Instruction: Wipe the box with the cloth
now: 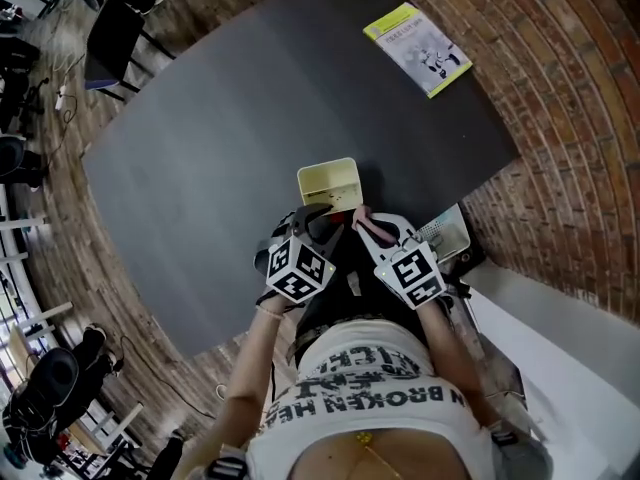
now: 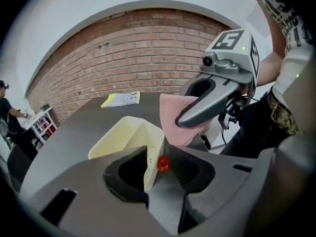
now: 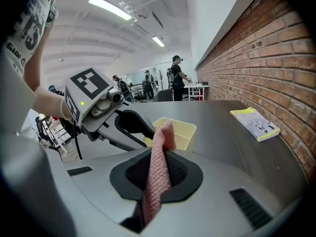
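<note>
Small pale-yellow open box (image 1: 328, 180), probably light, stiff and prone to sliding, sits near the dark worktop's (image 1: 250, 118) front edge; its thin wall, the best hold, stands between the left gripper's (image 2: 157, 174) parted jaws, while the right gripper (image 3: 158, 174) pinches a soft pink cloth (image 3: 164, 135).

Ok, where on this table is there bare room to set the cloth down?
The table is bare left of the box and beyond it to the far edge, and between the box and the booklet. It is crowded at the near edge, where the left gripper and right gripper with the cloth meet at the box.
</note>
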Action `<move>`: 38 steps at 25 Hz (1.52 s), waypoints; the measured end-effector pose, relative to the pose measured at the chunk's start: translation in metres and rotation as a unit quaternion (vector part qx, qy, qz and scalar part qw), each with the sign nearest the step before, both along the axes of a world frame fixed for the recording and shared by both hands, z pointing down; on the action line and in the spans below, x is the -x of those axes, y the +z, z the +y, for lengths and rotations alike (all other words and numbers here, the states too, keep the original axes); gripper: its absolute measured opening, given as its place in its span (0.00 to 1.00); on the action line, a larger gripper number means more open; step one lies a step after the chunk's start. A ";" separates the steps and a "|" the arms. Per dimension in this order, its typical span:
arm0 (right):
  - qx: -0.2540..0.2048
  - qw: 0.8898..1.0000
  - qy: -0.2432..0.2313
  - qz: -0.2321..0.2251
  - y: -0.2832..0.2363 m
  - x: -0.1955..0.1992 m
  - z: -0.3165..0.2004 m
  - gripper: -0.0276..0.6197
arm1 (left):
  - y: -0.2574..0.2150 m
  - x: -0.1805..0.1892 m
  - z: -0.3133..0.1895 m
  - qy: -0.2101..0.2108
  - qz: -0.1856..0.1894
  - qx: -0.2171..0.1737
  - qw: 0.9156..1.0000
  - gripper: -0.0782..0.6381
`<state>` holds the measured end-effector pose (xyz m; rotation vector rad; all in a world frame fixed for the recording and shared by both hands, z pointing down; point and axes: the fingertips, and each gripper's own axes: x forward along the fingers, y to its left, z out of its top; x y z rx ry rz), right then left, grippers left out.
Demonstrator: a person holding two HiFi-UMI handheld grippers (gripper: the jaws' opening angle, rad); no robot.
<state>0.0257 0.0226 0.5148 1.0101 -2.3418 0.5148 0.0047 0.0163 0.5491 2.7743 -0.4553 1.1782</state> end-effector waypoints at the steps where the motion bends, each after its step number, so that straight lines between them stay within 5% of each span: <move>1: 0.003 1.000 -0.004 0.006 0.006 0.001 0.001 0.07 | 0.006 -0.001 0.002 0.015 -0.016 0.001 1.000 0.28; 7: 0.010 0.999 -0.036 0.039 0.031 0.005 0.004 0.07 | 0.029 -0.003 0.003 0.068 -0.098 -0.020 0.993 0.29; 20: 0.035 0.995 -0.074 0.063 0.069 0.017 -0.007 0.07 | 0.032 -0.005 0.003 0.100 -0.096 0.016 0.990 0.28; 38: 0.045 0.996 -0.027 0.067 0.077 -0.017 -0.013 0.07 | 0.035 -0.008 0.008 0.129 -0.120 0.018 0.984 0.27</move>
